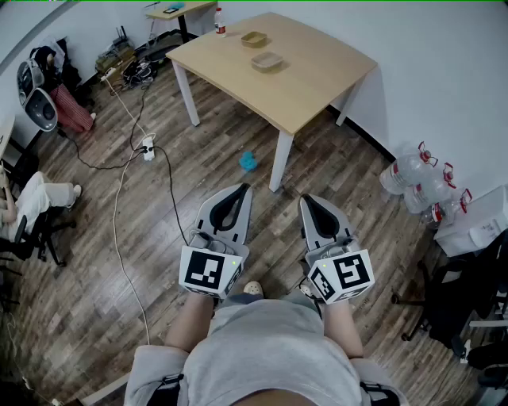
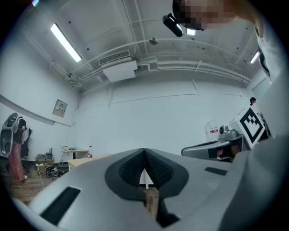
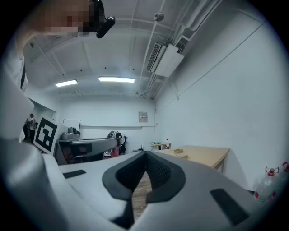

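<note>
Fingers (image 2: 131,170) of left gripper (image 1: 243,189) clenched tip to tip, nothing between; fingers (image 3: 159,172) of right gripper (image 1: 306,200) clenched too, empty. Both side by side above wooden floor (image 1: 159,262), near person's body. Small blue object (image 1: 248,162) on floor ahead, beside desk (image 1: 317,79) leg; brown trays (image 1: 267,61) and bottle (image 1: 220,22) on desk, well apart from grippers

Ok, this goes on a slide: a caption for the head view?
Grey left gripper and grey right gripper, both shut, empty, above brown wood-plank floor facing pale wooden table.
</note>
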The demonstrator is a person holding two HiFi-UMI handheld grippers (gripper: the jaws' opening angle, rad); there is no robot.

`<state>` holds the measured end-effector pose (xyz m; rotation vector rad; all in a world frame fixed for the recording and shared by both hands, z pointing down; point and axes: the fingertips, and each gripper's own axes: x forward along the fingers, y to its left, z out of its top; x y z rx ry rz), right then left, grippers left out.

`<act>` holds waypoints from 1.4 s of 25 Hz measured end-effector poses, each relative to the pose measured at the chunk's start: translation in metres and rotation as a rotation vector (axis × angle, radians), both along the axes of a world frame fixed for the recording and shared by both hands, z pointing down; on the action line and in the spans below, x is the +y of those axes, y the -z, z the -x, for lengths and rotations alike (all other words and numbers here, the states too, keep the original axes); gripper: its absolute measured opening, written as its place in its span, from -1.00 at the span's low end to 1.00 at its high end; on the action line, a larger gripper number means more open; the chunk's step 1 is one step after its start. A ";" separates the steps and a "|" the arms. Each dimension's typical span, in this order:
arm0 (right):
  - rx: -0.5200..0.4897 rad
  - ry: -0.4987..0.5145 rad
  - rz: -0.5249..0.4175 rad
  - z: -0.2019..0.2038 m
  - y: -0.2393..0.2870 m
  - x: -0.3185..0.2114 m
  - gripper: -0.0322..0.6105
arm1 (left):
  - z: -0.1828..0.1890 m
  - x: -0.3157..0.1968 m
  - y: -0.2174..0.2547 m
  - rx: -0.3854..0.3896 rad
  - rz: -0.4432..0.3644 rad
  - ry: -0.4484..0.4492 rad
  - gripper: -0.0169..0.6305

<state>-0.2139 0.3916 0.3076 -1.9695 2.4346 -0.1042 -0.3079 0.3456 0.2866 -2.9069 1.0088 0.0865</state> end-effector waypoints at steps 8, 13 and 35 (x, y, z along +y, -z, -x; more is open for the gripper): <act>0.011 -0.001 -0.003 0.002 0.003 0.004 -0.87 | 0.000 0.004 0.000 0.005 0.002 -0.007 -0.90; 0.016 -0.005 -0.004 0.002 0.004 0.004 -0.87 | -0.003 0.003 0.002 0.009 0.001 -0.016 -0.90; -0.004 -0.006 -0.013 -0.020 0.001 -0.025 -0.87 | -0.020 -0.027 -0.006 0.023 0.019 -0.006 -0.90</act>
